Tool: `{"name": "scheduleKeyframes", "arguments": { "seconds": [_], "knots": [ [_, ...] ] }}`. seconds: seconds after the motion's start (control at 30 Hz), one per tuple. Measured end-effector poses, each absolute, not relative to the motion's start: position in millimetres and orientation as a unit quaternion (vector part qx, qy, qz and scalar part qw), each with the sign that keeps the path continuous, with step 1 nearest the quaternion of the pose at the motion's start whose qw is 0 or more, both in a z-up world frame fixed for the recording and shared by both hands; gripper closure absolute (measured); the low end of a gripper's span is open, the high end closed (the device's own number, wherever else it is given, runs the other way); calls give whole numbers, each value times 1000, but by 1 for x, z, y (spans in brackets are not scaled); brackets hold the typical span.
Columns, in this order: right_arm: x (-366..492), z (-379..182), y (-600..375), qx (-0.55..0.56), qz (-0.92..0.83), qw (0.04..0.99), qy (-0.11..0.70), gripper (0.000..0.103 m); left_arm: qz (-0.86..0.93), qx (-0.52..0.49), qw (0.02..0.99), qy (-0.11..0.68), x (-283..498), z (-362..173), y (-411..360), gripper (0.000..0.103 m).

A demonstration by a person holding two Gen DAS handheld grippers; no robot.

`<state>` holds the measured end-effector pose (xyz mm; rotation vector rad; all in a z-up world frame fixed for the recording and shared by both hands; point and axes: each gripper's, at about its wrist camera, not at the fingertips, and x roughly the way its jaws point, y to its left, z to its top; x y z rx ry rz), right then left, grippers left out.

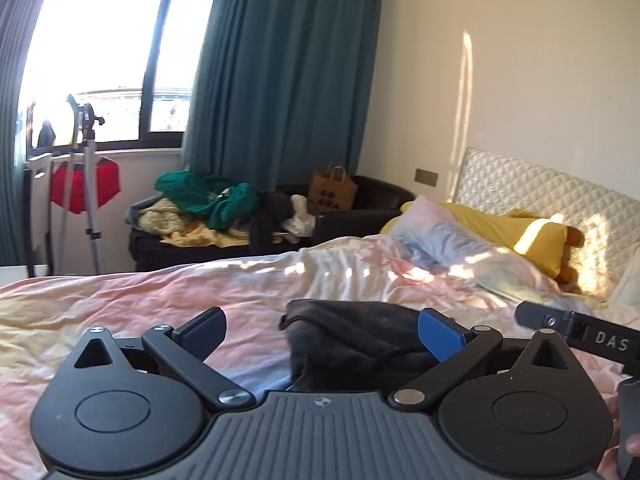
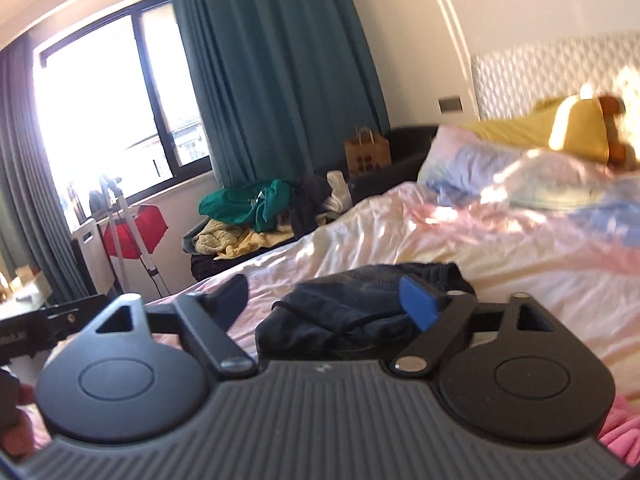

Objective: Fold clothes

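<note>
We held both grippers low over the bed, side by side, each looking across it toward the window. The left gripper [image 1: 322, 332] had its fingers spread wide and pinched nothing; the dark garment [image 1: 352, 344] lay on the duvet [image 1: 120, 304] just ahead of it, nearer its right finger, and whether that finger touched the cloth we could not tell. The right gripper [image 2: 326, 298] was likewise spread and empty, with the same dark garment [image 2: 352, 304] bunched between and just beyond its fingers.

We judged the task barely advanced for this piece: the garment sat in a rumpled, partly doubled heap with a cord trailing from it, not a flat, squared fold. It wanted spreading, folding and smoothing, and neither gripper had hold of it.

Going left to right across the room, we saw a bright window [image 1: 108, 48], a tripod stand [image 1: 86, 184] with something red [image 1: 108, 188] behind it, teal curtains [image 1: 288, 72], and a dark couch [image 1: 352, 220] heaped with unfolded green, yellow and white clothes [image 1: 208, 204], which suggested more work left. A brown paper bag [image 1: 334, 190] stood on the couch. Further right lay a pastel pillow [image 1: 440, 236], a yellow plush toy [image 1: 536, 236] and a quilted headboard [image 1: 540, 188] in patches of sunlight.
</note>
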<state>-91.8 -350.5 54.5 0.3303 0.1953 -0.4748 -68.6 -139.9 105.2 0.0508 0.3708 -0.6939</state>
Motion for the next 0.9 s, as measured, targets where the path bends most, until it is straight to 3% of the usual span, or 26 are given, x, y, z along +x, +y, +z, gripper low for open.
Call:
{"name": "scheduleKeyframes", "arguments": {
  "seconds": [0.33, 0.9],
  "knots": [
    [-96, 37, -296, 131, -231, 959, 99, 15, -330, 18, 929, 168, -96, 90, -82, 0],
    [-48, -11, -280, 105, -261, 951, 129, 15, -309, 43, 931, 191, -58, 30, -81, 0]
  ]
}}
